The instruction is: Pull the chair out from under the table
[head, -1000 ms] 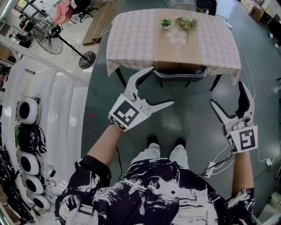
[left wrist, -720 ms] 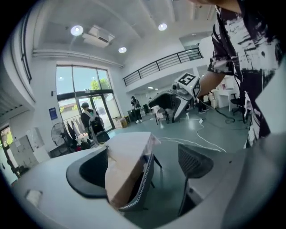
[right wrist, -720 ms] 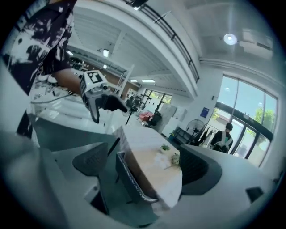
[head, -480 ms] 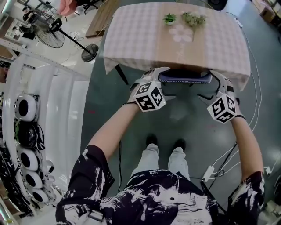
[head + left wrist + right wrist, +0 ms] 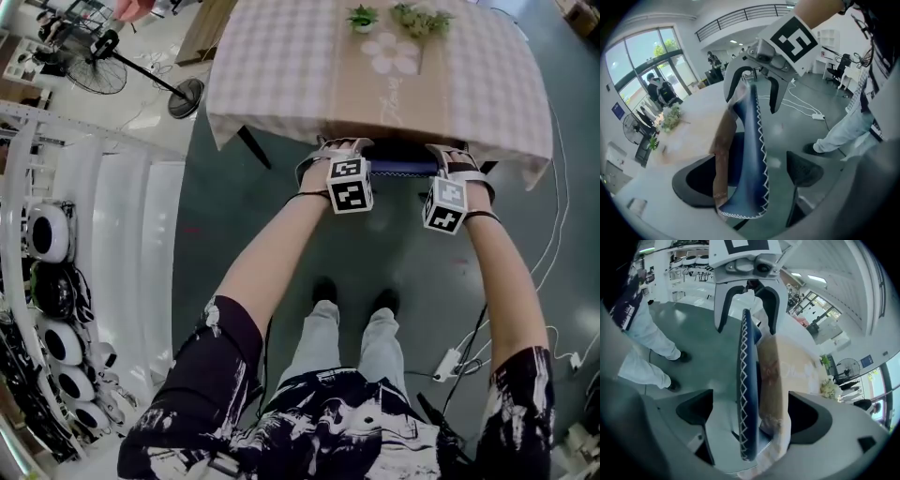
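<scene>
Over the last second the left gripper [image 5: 339, 150] has swung in from well back over the floor, and its jaws now straddle the left end of the chair backrest [image 5: 394, 169]. In the left gripper view they stand wide: the dark blue, white-stitched rim runs up between the two pads, with the hanging hem of the checked tablecloth [image 5: 281, 66] on the table side of it, and one pad is plainly clear of the rim. The chair itself has not shifted; it is still tucked under the table, with only the top of its backrest showing below the cloth. The right gripper [image 5: 452, 155] has made the same reach and now sits over the right end of the backrest, jaws just as wide, with rim and cloth hem both between them. The approach therefore looks finished and the grasp not yet made; closing should take the rim alone, since a pinched hem could drag the cloth and the small plants [image 5: 417, 19] when the chair is pulled
</scene>
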Motion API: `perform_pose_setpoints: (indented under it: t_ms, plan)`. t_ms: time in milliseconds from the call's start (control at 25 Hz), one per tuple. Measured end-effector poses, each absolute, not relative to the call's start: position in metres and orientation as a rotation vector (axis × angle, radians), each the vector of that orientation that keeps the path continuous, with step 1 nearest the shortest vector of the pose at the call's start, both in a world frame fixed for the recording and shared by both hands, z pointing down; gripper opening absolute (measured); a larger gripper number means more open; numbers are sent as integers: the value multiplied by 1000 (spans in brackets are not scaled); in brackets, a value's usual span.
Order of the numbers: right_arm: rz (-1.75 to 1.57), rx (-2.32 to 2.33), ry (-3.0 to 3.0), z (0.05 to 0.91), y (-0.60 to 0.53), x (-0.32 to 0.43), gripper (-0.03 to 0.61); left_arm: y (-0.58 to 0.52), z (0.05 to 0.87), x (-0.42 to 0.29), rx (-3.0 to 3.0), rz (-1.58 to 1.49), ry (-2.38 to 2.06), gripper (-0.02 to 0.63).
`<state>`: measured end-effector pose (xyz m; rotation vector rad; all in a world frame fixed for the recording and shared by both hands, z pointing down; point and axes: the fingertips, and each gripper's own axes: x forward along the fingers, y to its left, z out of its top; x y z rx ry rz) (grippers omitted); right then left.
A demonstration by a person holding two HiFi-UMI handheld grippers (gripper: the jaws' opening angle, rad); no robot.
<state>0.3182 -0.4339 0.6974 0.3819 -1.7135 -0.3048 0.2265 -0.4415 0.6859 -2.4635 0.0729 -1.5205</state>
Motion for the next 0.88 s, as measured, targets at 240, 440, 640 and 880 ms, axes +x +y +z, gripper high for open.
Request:
perform_pose_setpoints:
  t_ms: [240,440,640,880]
  plan:
    - [-324,309,-1645,727,-440,325,449,-444,715,232,-2446,-1595,22,469]
    - [-345,272,-1612,741,-441,328,448,-443,726,237,-2446,-1618,8,444]
    - [-360,300,-1619,740,-447,326,360,-439,734,235,-2416,-1639,-4,205]
    - [-300,298,-1603,740,-448,328,120,-440,737,235,-2386,-1642,4,186]
